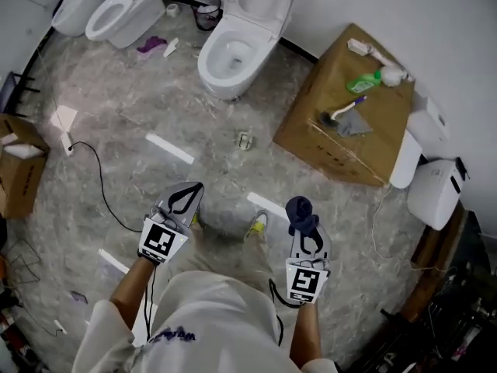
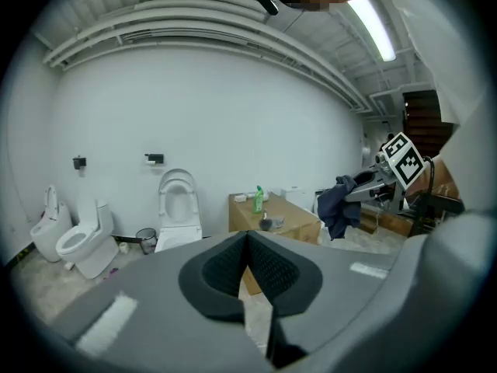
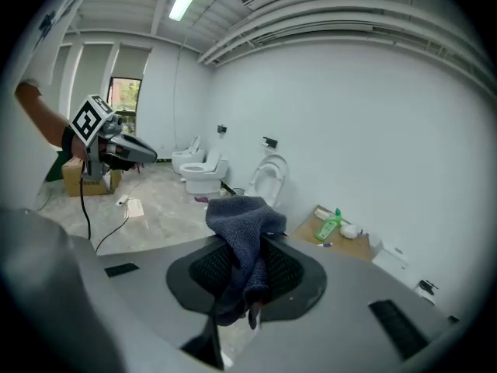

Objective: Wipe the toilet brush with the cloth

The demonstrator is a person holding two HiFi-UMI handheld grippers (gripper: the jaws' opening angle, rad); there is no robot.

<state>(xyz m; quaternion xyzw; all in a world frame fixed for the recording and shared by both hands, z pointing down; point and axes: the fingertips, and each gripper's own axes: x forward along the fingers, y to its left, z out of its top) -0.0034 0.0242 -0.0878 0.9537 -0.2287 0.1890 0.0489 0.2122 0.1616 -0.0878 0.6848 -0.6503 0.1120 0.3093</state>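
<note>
Head view: right tongs (image 1: 303, 225) pinch the dark cloth (image 1: 300, 208), left tongs (image 1: 189, 193) are shut and empty. The toilet brush (image 1: 339, 116) lies mid-top on the cardboard box (image 1: 326, 76) (well apart). The loosely bunched cloth may slip out.

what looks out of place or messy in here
Mostly floor clutter: a black cable snakes across the floor, white strips lie loose mid-floor, a purple scrap sits beside a toilet, and a cardboard box serves as a table. Nothing looks spilled.
</note>
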